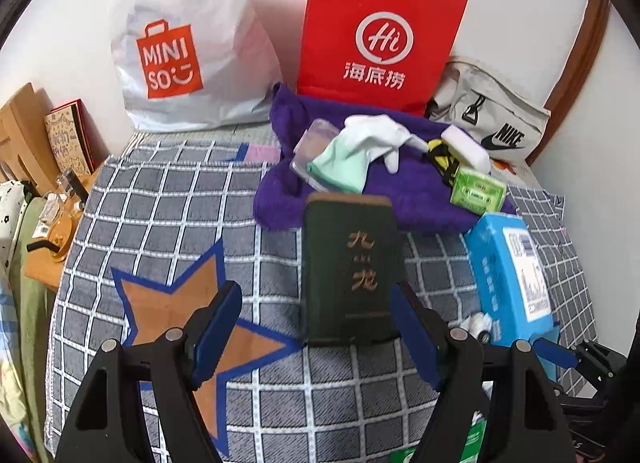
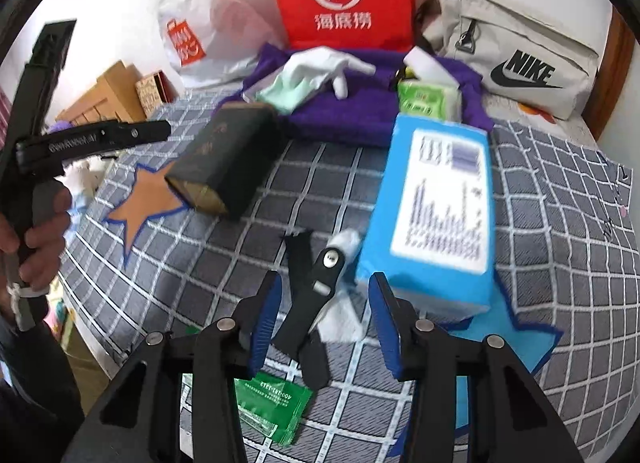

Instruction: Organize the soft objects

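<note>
Checked grey blanket [image 1: 160, 199] covers the surface; red paper bag [image 1: 380, 27] stands at the wall. Purple towel [image 1: 360, 191] lies before it, white glove [image 1: 380, 135] on top. Blue tissue pack [image 2: 436, 207] and dark green pack [image 1: 352, 267] sit nearer. Left gripper [image 1: 316, 327] wide open, empty, fingers either side of the green pack's near end. Right gripper [image 2: 324, 319] open, empty, over a black watch strap [image 2: 308, 303].

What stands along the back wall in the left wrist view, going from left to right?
White Miniso bag → red paper bag → grey Nike bag. The purple towel lies in front of them.
</note>
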`<state>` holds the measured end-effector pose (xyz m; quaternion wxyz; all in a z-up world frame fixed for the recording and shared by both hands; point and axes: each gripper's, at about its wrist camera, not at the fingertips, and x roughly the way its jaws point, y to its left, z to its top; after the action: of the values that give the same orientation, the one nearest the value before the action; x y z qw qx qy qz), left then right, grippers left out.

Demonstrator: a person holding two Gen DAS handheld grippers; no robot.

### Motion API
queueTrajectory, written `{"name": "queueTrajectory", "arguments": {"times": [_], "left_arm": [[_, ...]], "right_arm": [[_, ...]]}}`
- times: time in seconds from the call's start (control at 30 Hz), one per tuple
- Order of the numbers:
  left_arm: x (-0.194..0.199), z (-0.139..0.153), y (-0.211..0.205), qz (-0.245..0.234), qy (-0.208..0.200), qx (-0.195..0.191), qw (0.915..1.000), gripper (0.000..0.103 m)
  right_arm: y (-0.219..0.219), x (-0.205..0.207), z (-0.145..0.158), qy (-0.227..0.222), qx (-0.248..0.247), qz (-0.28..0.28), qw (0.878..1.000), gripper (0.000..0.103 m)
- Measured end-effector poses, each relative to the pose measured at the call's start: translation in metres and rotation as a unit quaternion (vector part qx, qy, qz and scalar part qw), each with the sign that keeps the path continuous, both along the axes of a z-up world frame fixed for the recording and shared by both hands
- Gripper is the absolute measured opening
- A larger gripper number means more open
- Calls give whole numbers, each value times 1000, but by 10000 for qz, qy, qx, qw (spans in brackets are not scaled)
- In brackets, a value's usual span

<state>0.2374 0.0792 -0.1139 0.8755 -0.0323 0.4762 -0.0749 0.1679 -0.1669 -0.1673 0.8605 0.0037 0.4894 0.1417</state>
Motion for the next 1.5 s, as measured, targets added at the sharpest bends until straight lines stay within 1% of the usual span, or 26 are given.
{"name": "queueTrajectory", "arguments": {"times": [0.07, 0.13, 0.23, 0.33, 0.43, 0.53, 0.57, 0.63, 0.8, 0.83, 0.9, 0.93, 1.0, 1.07, 1.2, 1.3, 1.33, 1.37, 1.43, 1.5], "left_arm": [[-5, -4, 5, 12, 14, 8, 10000, 75], [-10, -7, 11, 30, 25, -7, 10000, 75], [-16, -10, 20, 73, 27, -35, 10000, 75], [-22, -14, 27, 95, 45, -64, 9999, 75], [-28, -18, 33, 109, 67, -48, 9999, 75], [-33, -20, 36, 110, 58, -43, 9999, 75], [-34, -21, 37, 113, 61, -46, 9999, 75], [-36, -22, 39, 115, 69, -44, 9999, 75], [-40, -22, 40, 132, 78, -38, 9999, 75], [-41, -21, 39, 135, 71, -46, 9999, 75], [-44, -19, 36, 129, 56, -35, 9999, 75], [-46, -18, 35, 117, 45, -20, 9999, 75], [-51, -16, 31, 79, 24, 7, 10000, 75], [-57, -14, 28, 48, 20, 40, 10000, 75], [-69, -14, 22, 28, 14, 131, 9999, 75], [-77, -14, 19, 41, 26, 151, 9999, 75], [-78, -14, 19, 44, 27, 166, 9998, 75], [-80, -15, 18, 46, 38, 177, 9998, 75], [-82, -17, 17, 35, 53, 199, 9998, 75], [-83, -20, 18, 43, 86, 229, 9997, 75]], "right_arm": [[8, -3, -9, 89, -120, 21, 9999, 44], [15, -2, -17, 197, -136, 44, 9997, 43], [25, -1, -28, 298, -183, 9, 9994, 42], [34, 3, -35, 283, -329, -42, 9990, 42], [39, 7, -42, 236, -632, -225, 9975, 42], [39, 9, -50, 310, -626, -300, 9971, 42], [38, 10, -52, 319, -634, -333, 9969, 33], [37, 10, -53, 304, -662, -377, 9966, 28], [35, 0, -38, 151, -506, -250, 9983, 21], [35, -2, -34, 113, -461, -210, 9987, 18], [35, -5, -31, 83, -364, -141, 9992, 10], [34, -7, -30, 94, -295, -104, 9995, 8], [32, -12, -29, 76, -214, -70, 9997, 8], [32, -16, -31, 76, -245, -28, 9997, 7], [28, -23, -32, 90, -133, 54, 9999, 7], [33, -27, -29, -75, -211, 228, 9995, 10], [36, -27, -30, -53, -183, 306, 9994, 17], [39, -27, -31, -16, -133, 387, 9992, 27], [47, -27, -35, 41, -93, 537, 9985, 34], [52, -27, -42, 95, -115, 529, 9985, 34]]}}
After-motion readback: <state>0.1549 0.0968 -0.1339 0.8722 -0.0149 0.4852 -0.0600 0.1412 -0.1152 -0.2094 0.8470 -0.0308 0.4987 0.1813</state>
